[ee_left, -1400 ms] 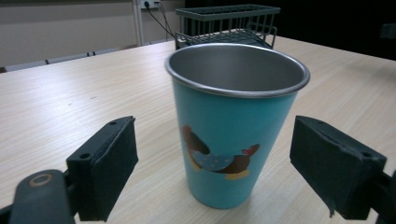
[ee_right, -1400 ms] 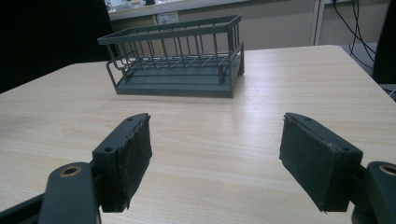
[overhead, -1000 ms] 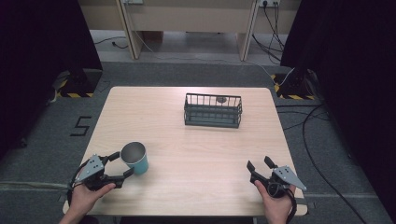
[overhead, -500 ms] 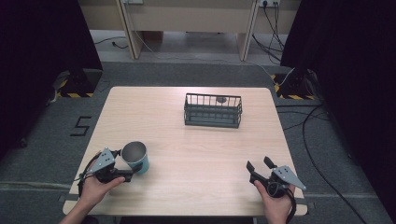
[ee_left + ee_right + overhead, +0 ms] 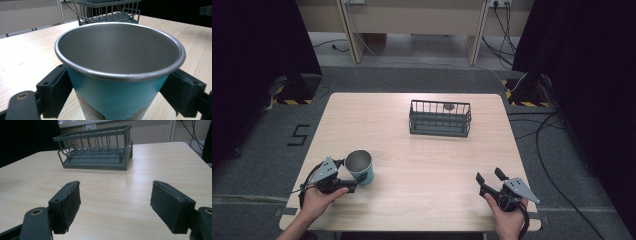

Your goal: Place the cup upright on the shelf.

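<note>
Left gripper view shows the cup standing upright right between your left gripper's spread fingers, pads beside but not yet clenched on it, while your right gripper idles released, well apart.

Wire basket holding perhaps a lid.

Rectangular pale wood-grain counter on grey carpet floor. Black curtains flank both sides. Beige panel furniture with light wooden legs along far wall. Yellow-black hazard-striped floor blocks near the counter's far corners. Black cables trailing right. Black numeral "5" floor marking left.
</note>
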